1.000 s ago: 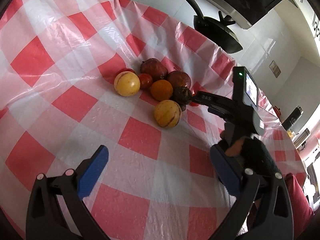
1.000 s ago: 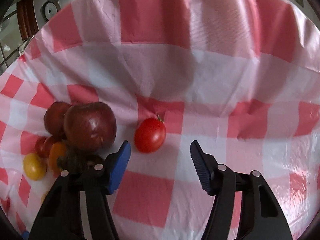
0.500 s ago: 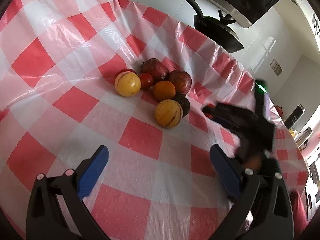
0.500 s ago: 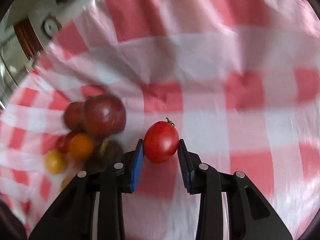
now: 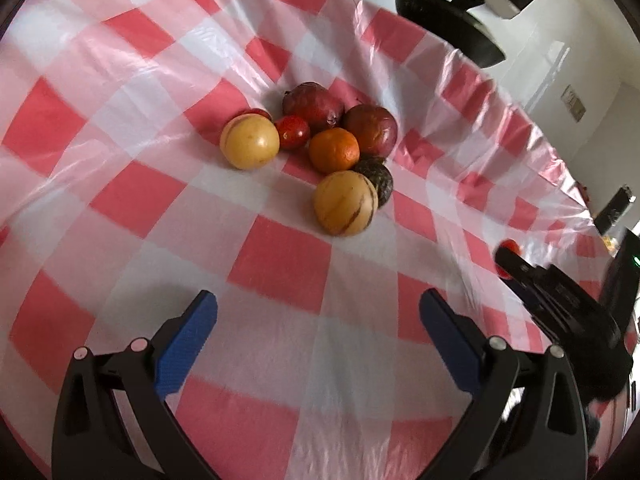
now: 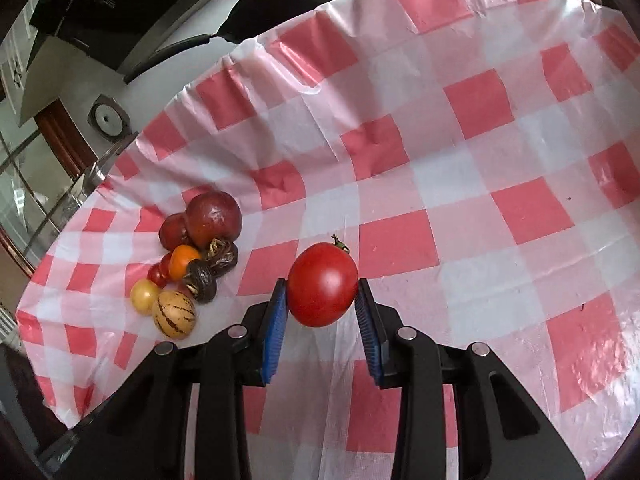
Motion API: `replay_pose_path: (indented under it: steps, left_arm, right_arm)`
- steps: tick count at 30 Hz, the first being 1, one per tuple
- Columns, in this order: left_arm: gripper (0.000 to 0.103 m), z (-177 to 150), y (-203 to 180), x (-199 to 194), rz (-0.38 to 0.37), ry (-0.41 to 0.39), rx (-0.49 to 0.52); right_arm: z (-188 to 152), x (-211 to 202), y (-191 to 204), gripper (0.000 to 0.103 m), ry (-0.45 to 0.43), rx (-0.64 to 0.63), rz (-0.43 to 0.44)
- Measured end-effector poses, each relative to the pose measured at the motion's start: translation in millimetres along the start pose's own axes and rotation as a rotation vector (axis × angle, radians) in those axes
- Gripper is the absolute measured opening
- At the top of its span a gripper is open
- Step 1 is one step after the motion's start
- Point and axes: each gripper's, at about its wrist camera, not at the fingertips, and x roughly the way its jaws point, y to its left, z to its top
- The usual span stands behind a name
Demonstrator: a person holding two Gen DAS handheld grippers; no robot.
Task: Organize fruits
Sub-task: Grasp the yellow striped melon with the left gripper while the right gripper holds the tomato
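Observation:
A red tomato (image 6: 322,283) with a small green stem is clamped between the blue pads of my right gripper (image 6: 322,300), held above the checked cloth. The same tomato (image 5: 509,246) peeks out past the right gripper at the right edge of the left wrist view. A pile of fruit (image 5: 320,148) lies on the cloth: two yellow striped melons, an orange, small red tomatoes, dark red round fruits and a wrinkled dark one. In the right wrist view this pile (image 6: 188,264) sits to the left of the held tomato. My left gripper (image 5: 316,332) stands open over bare cloth, short of the pile.
A red-and-white checked tablecloth (image 5: 120,184) covers the whole table. A black frying pan (image 5: 448,20) stands beyond the far edge of the table. The cloth to the right of the held tomato (image 6: 500,208) carries no objects.
My right gripper closed on the red tomato, lifted it and carried it away from the pile toward the right. The left gripper drifted slightly and stayed open.

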Motion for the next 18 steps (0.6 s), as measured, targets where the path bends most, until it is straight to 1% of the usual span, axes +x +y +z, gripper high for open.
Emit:
replay_pose_path:
  steps: [3, 5, 8, 10, 11, 12, 13, 15, 16, 18]
  left_arm:
    - [0.101, 14.9, -15.5, 17.2, 0.067, 0.004, 0.066]
    - [0.1, 27.9, -25.6, 37.1, 0.113, 0.031, 0.118]
    - [0.093, 41.2, -30.7, 52.3, 0.131, 0.043, 0.143]
    - [0.079, 47.5, -31.9, 63.1, 0.154, 0.059, 0.158]
    - [0.066, 48.4, -33.3, 64.8, 0.16, 0.058, 0.173]
    - [0.058, 47.4, -36.2, 65.3, 0.164, 0.06, 0.204]
    - [0.046, 45.5, -38.8, 63.5, 0.144, 0.062, 0.227]
    - [0.046, 40.3, -40.3, 55.7, 0.143, 0.04, 0.231]
    - [0.046, 34.4, -39.5, 42.3, 0.132, 0.001, 0.228]
    - [0.046, 20.2, -37.5, 17.7, 0.122, -0.051, 0.23]
  right_arm:
    - [0.7, 1.6, 3.2, 0.035, -0.001, -0.002, 0.015]
    - [0.8, 1.1, 2.8, 0.034, -0.001, -0.001, 0.021]
    - [0.7, 1.5, 3.4, 0.035, 0.001, -0.005, 0.026]
    - [1.0, 1.6, 3.6, 0.035, 0.0, -0.005, 0.028]
    - [1.0, 1.7, 3.3, 0.035, 0.0, -0.005, 0.029]
    - [1.0, 1.8, 3.2, 0.035, 0.0, -0.004, 0.031]
    - [1.2, 2.3, 3.3, 0.035, 0.0, -0.005, 0.033]
    - [1.1, 2.4, 3.7, 0.035, 0.0, -0.007, 0.034]
    - [1.0, 2.1, 3.6, 0.035, -0.001, -0.006, 0.035]
    - [1.0, 2.1, 3.4, 0.035, -0.002, -0.005, 0.036]
